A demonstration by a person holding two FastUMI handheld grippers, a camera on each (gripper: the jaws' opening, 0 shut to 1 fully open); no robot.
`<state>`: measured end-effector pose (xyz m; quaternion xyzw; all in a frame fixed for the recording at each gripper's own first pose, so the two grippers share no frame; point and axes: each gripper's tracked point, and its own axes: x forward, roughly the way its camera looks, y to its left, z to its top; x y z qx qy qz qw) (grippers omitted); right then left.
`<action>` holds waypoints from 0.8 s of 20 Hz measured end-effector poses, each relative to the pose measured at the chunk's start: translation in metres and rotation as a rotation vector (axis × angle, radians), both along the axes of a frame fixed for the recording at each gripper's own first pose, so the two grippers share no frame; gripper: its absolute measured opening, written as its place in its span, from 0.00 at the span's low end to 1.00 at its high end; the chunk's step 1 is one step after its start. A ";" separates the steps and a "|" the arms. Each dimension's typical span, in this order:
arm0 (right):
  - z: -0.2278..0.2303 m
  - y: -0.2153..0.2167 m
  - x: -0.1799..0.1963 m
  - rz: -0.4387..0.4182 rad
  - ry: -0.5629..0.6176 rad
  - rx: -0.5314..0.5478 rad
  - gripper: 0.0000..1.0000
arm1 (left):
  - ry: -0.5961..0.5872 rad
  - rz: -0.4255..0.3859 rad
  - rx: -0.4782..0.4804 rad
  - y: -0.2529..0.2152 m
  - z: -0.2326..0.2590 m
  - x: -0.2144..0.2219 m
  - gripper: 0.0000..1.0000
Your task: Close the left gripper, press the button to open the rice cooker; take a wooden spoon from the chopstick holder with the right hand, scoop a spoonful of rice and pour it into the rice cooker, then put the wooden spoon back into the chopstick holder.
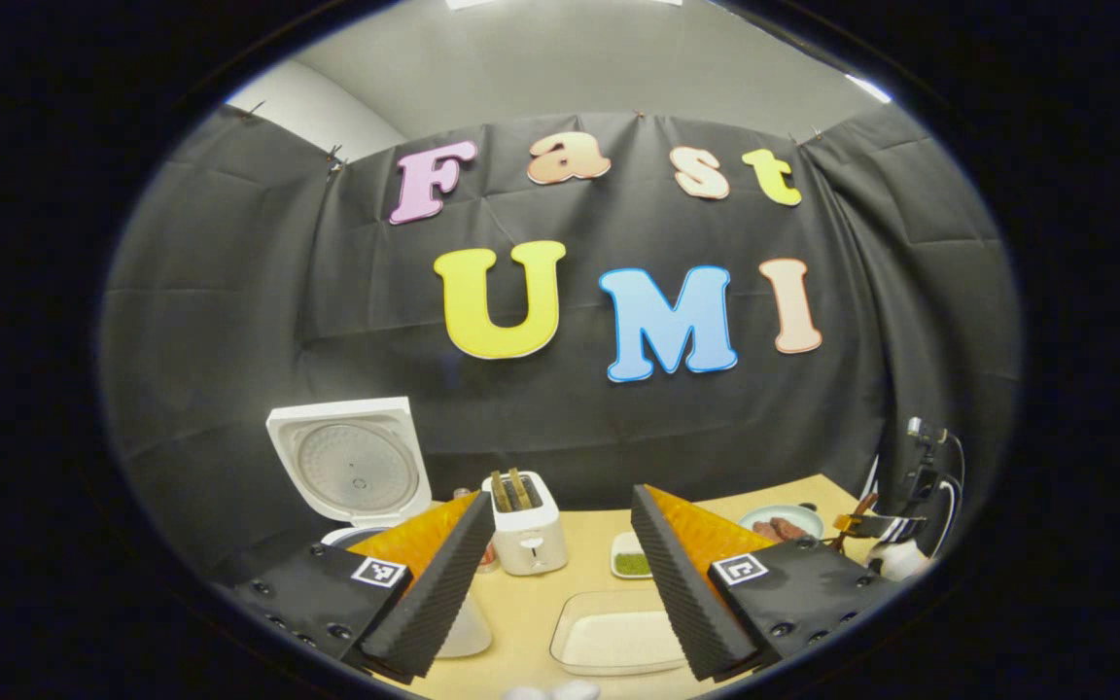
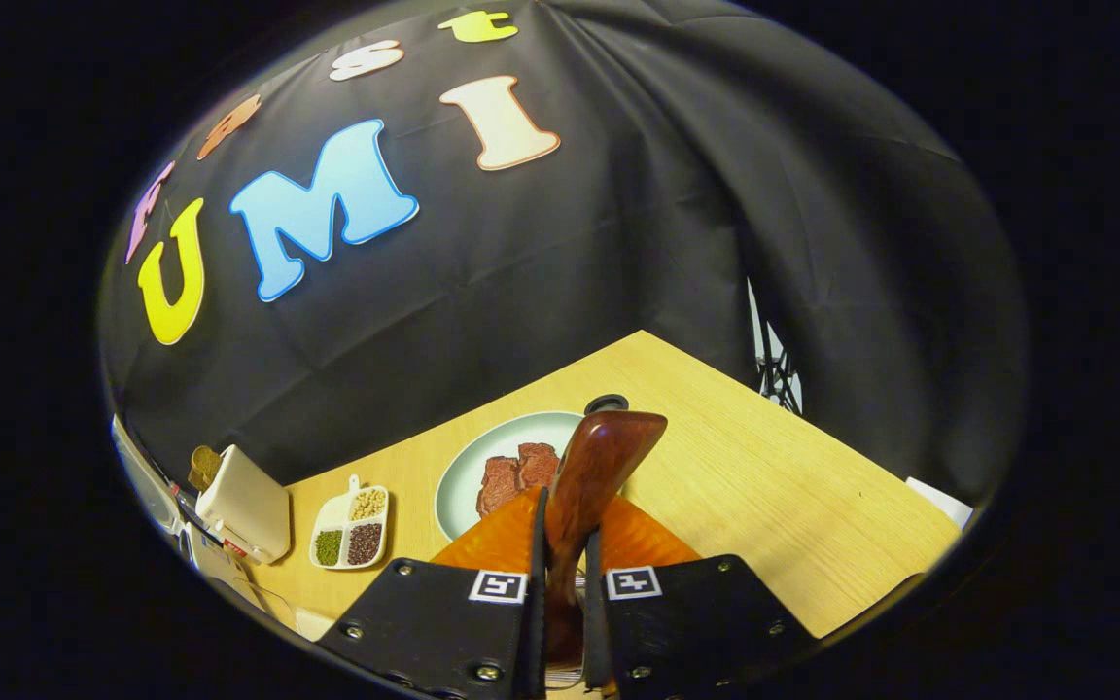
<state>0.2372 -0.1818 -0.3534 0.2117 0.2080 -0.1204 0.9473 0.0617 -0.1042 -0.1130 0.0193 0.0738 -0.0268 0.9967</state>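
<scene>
Left hand-held gripper (image 1: 560,574): jaws apart, holding nothing, above the table (image 1: 599,583). Rice cooker (image 1: 351,476): lid raised, at rear left beside the toaster (image 1: 529,535). Right hand-held gripper (image 2: 562,544): clamped on the wooden spoon (image 2: 599,467), held over the plate (image 2: 482,457).

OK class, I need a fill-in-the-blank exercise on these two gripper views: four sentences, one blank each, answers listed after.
1. The rice cooker's lid stands ____.
2. The right claw is shut on the wooden ____.
3. The left claw is ____, holding nothing.
4. The toaster holds ____ slices of toast.

Answers: open; spoon; open; two
</scene>
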 end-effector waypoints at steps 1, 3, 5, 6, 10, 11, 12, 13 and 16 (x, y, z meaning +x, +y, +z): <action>0.006 -0.002 0.000 -0.011 -0.009 -0.012 0.16 | 0.000 0.003 -0.002 0.003 0.000 0.000 0.99; 0.020 0.001 0.001 -0.014 -0.024 -0.019 0.16 | -0.003 0.006 -0.007 0.009 -0.001 0.001 0.99; 0.043 0.003 0.001 -0.018 -0.052 -0.051 0.16 | -0.010 0.016 -0.006 0.019 0.000 0.001 0.98; 0.055 0.002 0.001 -0.020 -0.068 -0.076 0.15 | -0.016 0.020 -0.010 0.023 0.001 0.002 0.98; 0.116 0.016 -0.003 -0.001 -0.136 -0.140 0.15 | -0.036 0.024 -0.029 0.041 0.006 -0.002 0.98; 0.133 0.024 -0.004 0.009 -0.155 -0.157 0.15 | -0.039 0.026 -0.028 0.047 0.006 -0.004 0.98; 0.151 0.034 -0.006 0.023 -0.177 -0.173 0.15 | -0.042 0.028 -0.027 0.053 0.004 -0.004 0.98; 0.169 0.044 -0.009 0.038 -0.205 -0.182 0.15 | -0.045 0.029 -0.024 0.059 0.004 -0.005 0.98; 0.204 0.083 -0.017 0.094 -0.243 -0.200 0.15 | -0.043 0.044 -0.020 0.077 0.000 -0.011 0.98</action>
